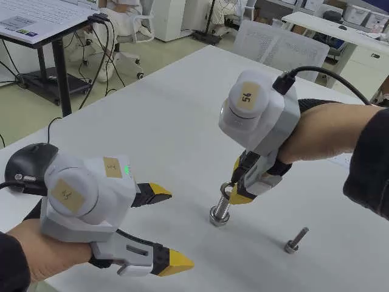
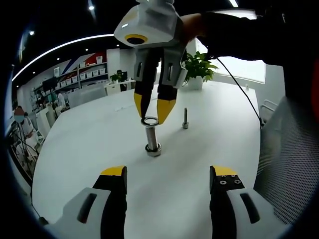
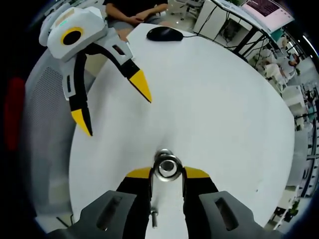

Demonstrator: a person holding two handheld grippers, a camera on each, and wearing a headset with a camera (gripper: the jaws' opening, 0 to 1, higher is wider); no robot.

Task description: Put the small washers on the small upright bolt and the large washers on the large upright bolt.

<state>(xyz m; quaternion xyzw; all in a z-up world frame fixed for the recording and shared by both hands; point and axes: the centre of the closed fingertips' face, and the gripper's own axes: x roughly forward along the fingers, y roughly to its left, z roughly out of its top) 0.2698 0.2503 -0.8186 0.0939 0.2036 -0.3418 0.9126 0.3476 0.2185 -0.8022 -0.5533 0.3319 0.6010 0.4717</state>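
Note:
The large upright bolt [image 1: 220, 210] stands on the white table [image 1: 170, 121], with nuts or washers at its base. My right gripper [image 1: 233, 193] points down over it, shut on a large washer [image 1: 227, 191] at the bolt's top. From the left gripper view, that washer [image 2: 149, 121] rests on the tip of the large bolt [image 2: 152, 139] between the right gripper's [image 2: 153, 108] yellow tips. In the right gripper view the washer [image 3: 167, 167] sits between the right gripper's [image 3: 168, 173] tips. The small bolt [image 1: 296, 239] stands to the right. My left gripper [image 1: 170, 227] is open and holds nothing, left of the large bolt.
A black mouse [image 1: 27, 164] lies at the table's left edge behind my left hand. A mesh chair [image 2: 291, 164] stands beside the table. Another desk [image 1: 42, 24] with cables is at the far left. A plant [image 2: 197, 67] sits at the table's far end.

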